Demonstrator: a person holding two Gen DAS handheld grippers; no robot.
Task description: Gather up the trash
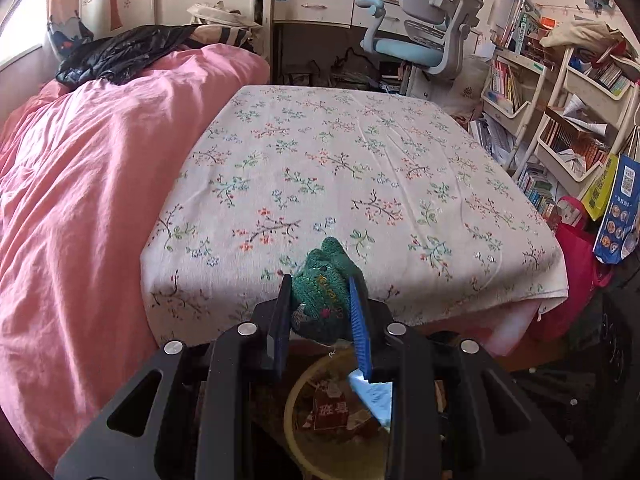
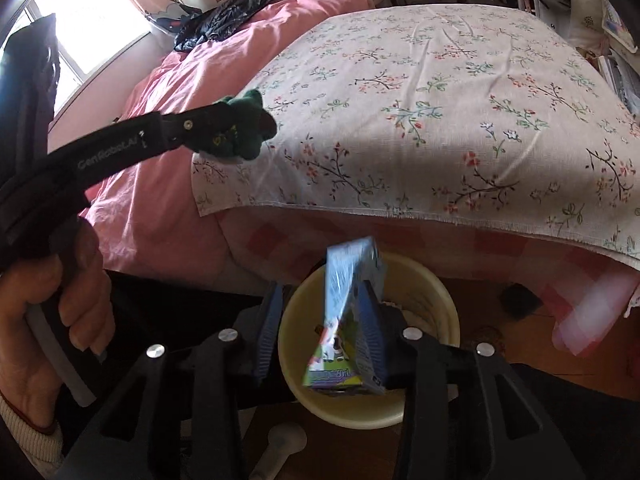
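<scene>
My left gripper (image 1: 320, 292) is shut on a green knitted cloth item (image 1: 324, 288) and holds it at the bed's near edge, above the floor. It also shows in the right wrist view (image 2: 240, 128). My right gripper (image 2: 320, 308) is open, its jaws wide apart above a cream round bin (image 2: 420, 284). A blue carton (image 2: 348, 320) leans against the right finger (image 2: 372, 336) over the bin mouth. The left wrist view shows the bin (image 1: 296, 400) below with wrappers inside.
A flowered sheet (image 1: 340, 168) covers the bed, with a pink duvet (image 1: 80, 200) at the left. A desk chair (image 1: 432, 36), bookshelves (image 1: 560, 120) and hanging bags (image 1: 616, 208) stand at the right. A white object (image 2: 280, 448) lies on the wooden floor.
</scene>
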